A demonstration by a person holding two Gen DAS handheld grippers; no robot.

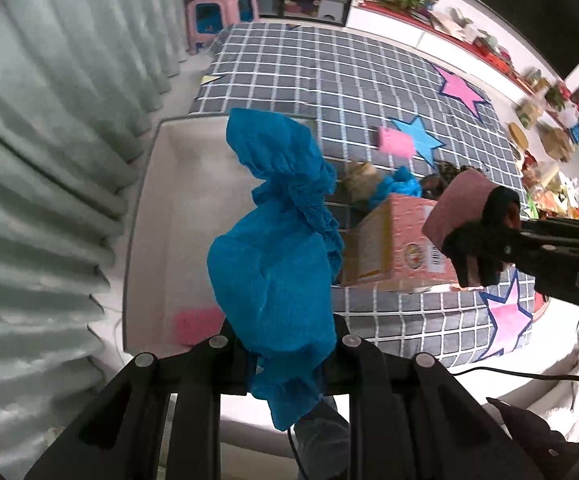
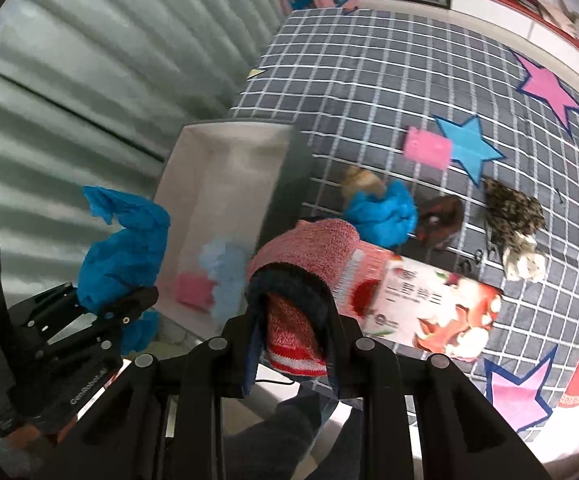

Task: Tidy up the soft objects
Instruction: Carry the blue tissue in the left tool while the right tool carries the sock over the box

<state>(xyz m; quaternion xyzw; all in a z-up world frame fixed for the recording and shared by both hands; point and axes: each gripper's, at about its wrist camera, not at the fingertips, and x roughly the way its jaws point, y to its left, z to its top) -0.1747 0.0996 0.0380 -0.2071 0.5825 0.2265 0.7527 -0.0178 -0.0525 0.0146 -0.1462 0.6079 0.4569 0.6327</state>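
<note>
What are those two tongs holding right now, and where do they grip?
The left tongs pinch a crumpled blue cloth near its lower end. The right tongs clamp a pink-and-red knitted piece at one end.

We see the open white rectangular bin (image 2: pixel 225 184) at the left edge of the grey checked, star-patterned cloth (image 2: pixel 389 80), with a small pink sponge block (image 2: pixel 194 289) in its near end. Right of the bin lies a printed cardboard box (image 2: pixel 437 308); behind that, a crumpled blue cloth (image 2: pixel 385 212).
</note>
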